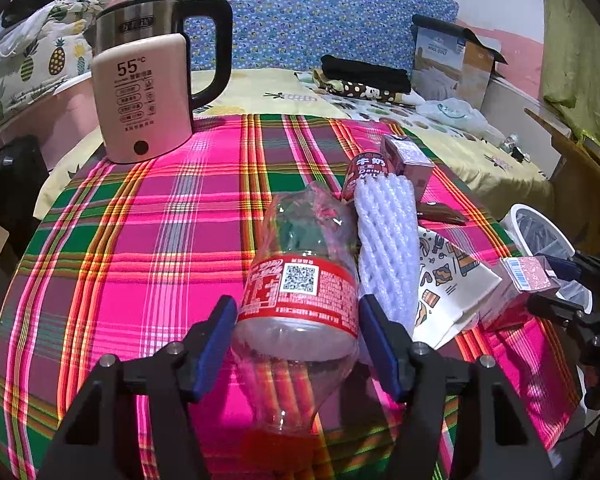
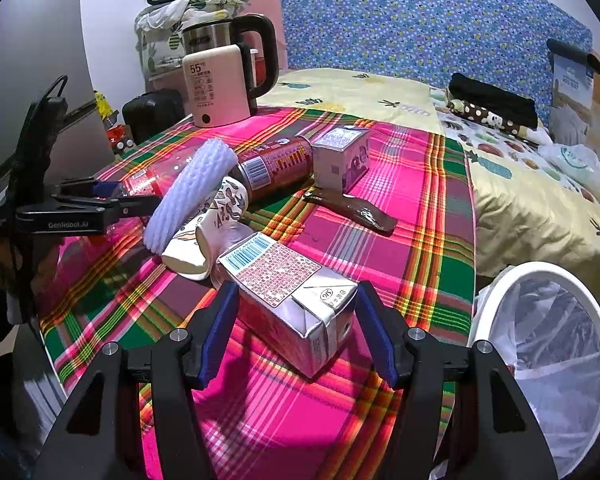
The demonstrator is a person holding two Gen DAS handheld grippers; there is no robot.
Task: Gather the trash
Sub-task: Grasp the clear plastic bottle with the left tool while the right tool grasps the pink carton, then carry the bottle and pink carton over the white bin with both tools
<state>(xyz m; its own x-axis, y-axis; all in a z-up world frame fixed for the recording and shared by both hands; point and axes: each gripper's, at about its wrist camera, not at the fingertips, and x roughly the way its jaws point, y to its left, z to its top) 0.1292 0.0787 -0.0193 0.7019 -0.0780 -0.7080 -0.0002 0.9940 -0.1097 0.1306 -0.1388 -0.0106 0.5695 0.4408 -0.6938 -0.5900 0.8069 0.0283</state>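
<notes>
An empty clear plastic bottle with a red label (image 1: 300, 292) lies on the plaid cloth between the open fingers of my left gripper (image 1: 298, 344); the pads stand at its sides, with a small gap showing. My right gripper (image 2: 296, 328) is open around a pink drink carton (image 2: 288, 300) lying on the cloth. A white foam net sleeve (image 1: 386, 240), a printed paper cup (image 2: 204, 240), a red milk can (image 2: 276, 166), a small purple carton (image 2: 342, 156) and a brown wrapper (image 2: 352, 208) lie between. The left gripper shows at the left in the right wrist view (image 2: 112, 200).
A white bin with a clear liner (image 2: 548, 344) stands below the table's right edge. A kettle and a beige 55°C device (image 1: 140, 100) stand at the far left of the table (image 1: 120, 280). A bed with clothes and a box lies behind.
</notes>
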